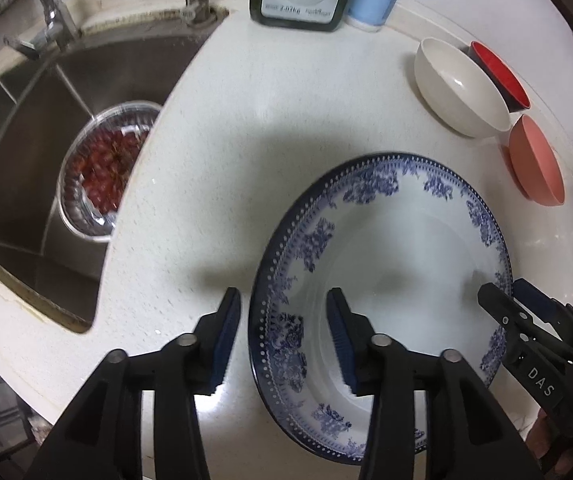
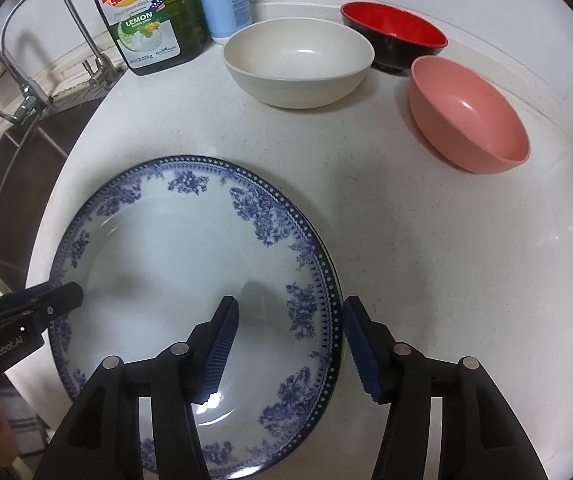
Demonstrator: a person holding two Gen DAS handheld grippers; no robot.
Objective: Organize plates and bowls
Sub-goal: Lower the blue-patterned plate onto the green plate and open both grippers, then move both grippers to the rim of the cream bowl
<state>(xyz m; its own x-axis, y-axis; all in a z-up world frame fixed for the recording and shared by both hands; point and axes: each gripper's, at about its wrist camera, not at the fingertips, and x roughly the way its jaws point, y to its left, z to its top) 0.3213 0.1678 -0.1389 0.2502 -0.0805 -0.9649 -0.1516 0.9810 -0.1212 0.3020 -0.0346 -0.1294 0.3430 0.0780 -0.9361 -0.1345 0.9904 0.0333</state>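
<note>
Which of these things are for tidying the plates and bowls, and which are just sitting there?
For the job:
blue-patterned plate
cream bowl
red and black bowl
pink bowl

Just lying about:
dish soap bottle
blue bottle
tap
sink
colander of red fruit

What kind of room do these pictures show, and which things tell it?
Most likely a home kitchen, at the counter beside the sink. A steel sink with a faucet, a dish soap bottle, and a blue-patterned plate with bowls nearby show it.
</note>
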